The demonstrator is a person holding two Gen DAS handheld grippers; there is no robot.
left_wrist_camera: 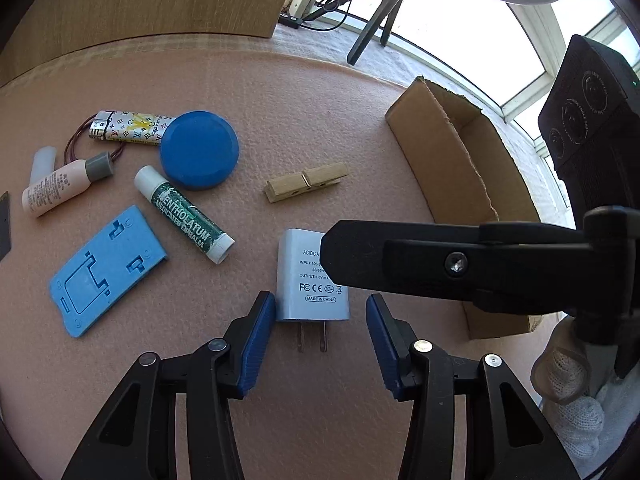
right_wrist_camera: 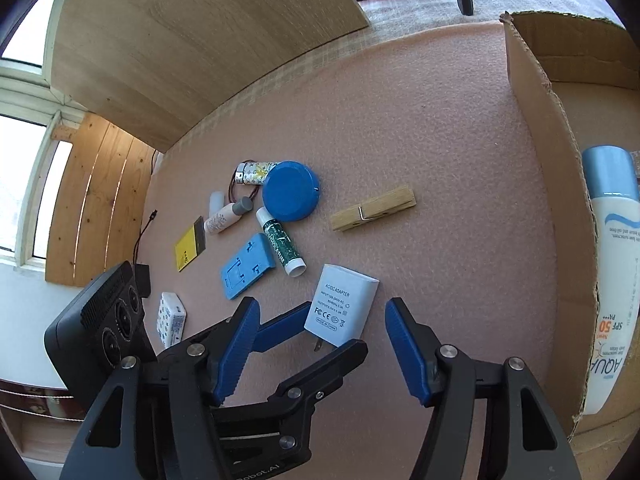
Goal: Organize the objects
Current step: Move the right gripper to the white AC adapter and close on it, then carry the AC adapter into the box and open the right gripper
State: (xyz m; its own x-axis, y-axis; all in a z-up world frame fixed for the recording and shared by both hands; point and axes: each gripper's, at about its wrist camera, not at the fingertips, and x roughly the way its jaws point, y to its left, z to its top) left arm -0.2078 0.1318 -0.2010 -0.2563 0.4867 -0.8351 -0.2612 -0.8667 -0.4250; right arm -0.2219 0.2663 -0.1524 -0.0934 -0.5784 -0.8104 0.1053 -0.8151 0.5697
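A white AC adapter point(left_wrist_camera: 310, 280) lies flat on the pink foam mat, prongs toward me. My left gripper point(left_wrist_camera: 320, 340) is open, its blue pads either side of the adapter's plug end without clamping it. My right gripper point(right_wrist_camera: 322, 344) is also open and hovers just over the left gripper point(right_wrist_camera: 334, 332) and the adapter point(right_wrist_camera: 342, 308); its black finger point(left_wrist_camera: 400, 256) crosses above the adapter. A wooden clothespin point(left_wrist_camera: 306, 182), a blue round lid point(left_wrist_camera: 200, 150), a lip balm point(left_wrist_camera: 184, 216), a lighter point(left_wrist_camera: 132, 128), a small bottle point(left_wrist_camera: 60, 188) and a blue plastic plate point(left_wrist_camera: 108, 272) lie beyond.
A cardboard box point(right_wrist_camera: 552, 200) stands at the right with a sunscreen bottle point(right_wrist_camera: 612, 280) inside. A yellow card point(right_wrist_camera: 188, 252) and a small patterned white box point(right_wrist_camera: 172, 318) lie at the left. A wooden board point(left_wrist_camera: 160, 0) leans at the back.
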